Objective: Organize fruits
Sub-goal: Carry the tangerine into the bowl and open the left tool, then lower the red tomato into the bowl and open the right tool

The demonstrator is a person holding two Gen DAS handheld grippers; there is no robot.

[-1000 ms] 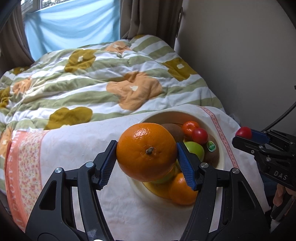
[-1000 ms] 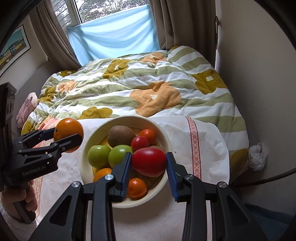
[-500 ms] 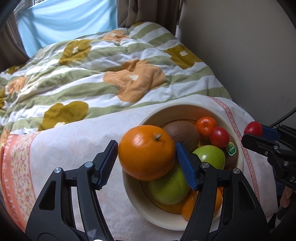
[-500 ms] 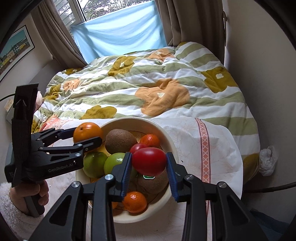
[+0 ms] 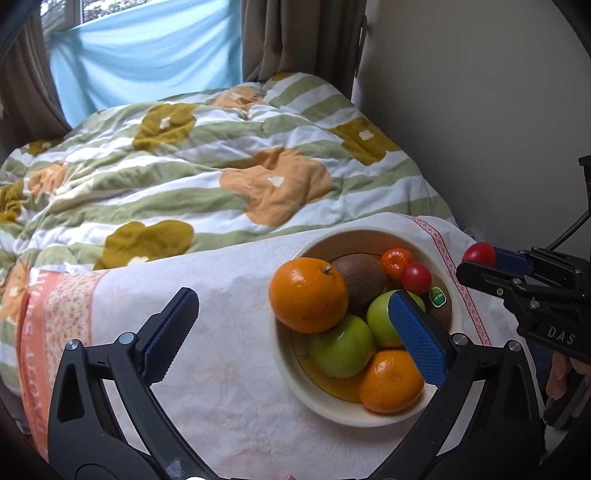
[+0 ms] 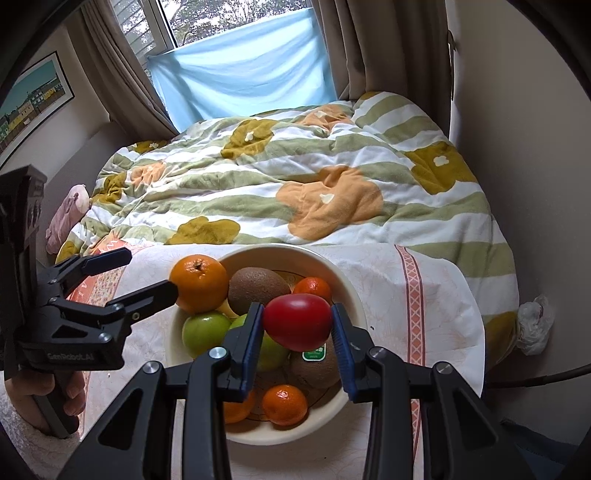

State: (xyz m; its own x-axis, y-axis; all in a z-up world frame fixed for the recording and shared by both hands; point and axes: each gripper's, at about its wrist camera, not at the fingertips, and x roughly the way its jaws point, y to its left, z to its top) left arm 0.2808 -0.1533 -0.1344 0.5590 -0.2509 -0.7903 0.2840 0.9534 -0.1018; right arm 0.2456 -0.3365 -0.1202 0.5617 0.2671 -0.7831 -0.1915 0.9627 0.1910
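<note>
Our left gripper (image 5: pixel 295 325) has just opened wide, dropping the big orange (image 5: pixel 308 294) into the bowl (image 5: pixel 369 410) w/ other fruit. Right gripper (image 6: pixel 297 325) is clamped on a tomato (image 6: pixel 297 322) above the bowl; next to go in, we think.

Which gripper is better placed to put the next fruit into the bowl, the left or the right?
Right. The right gripper holds the red tomato above the bowl. The left gripper is open, its orange already in the bowl.

Soft daylight from window (image 6: pixel 221 22), even and bright; faint shadows, sharp centre, fisheye bending with dark vignette at corners.
</note>
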